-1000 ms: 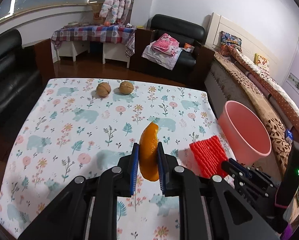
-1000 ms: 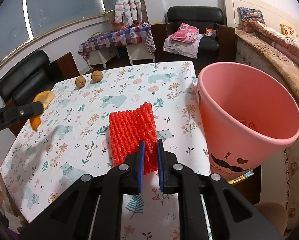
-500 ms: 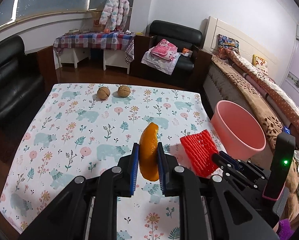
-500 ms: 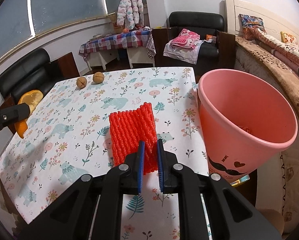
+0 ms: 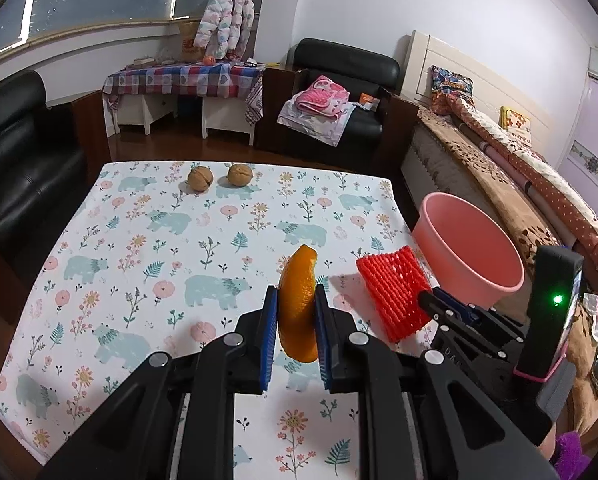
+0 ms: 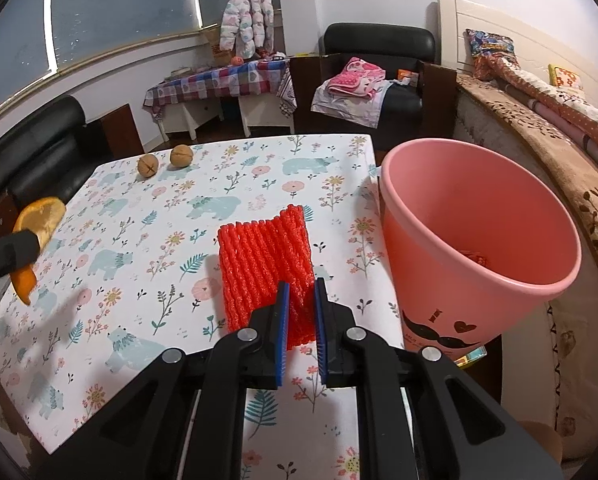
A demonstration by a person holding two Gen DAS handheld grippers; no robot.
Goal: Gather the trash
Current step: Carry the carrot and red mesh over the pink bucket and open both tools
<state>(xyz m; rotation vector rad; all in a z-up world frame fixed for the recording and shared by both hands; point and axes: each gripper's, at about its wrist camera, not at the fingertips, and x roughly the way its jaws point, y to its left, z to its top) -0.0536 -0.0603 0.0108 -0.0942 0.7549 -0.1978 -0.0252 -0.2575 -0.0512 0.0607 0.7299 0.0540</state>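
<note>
The left gripper [image 5: 297, 322] is clamped on a curved piece of orange peel [image 5: 297, 300], its blue pads pressed against both faces, and holds it clear above the table with the bear-and-flower cloth [image 5: 139, 240]. The right gripper [image 6: 301, 312] is pinched nearly closed on the near edge of a red foam fruit net [image 6: 265, 256], which hangs lifted off the cloth, just left of the round pink plastic bucket [image 6: 479, 280] standing at the table's right edge.

Both pieces look ready for the drop. The net is closer, so it should probably go first: carry it over the bucket's rim until it hangs wholly above the opening, then part the pads. Foam this light may cling to a pad or catch on the rim, so a release well inside the mouth seems safer. The peel needs a longer swing past the right gripper; keeping the two tools apart avoids a knock. Two brown walnuts [image 5: 219, 177] sit at the far edge, still to be dealt with
</note>
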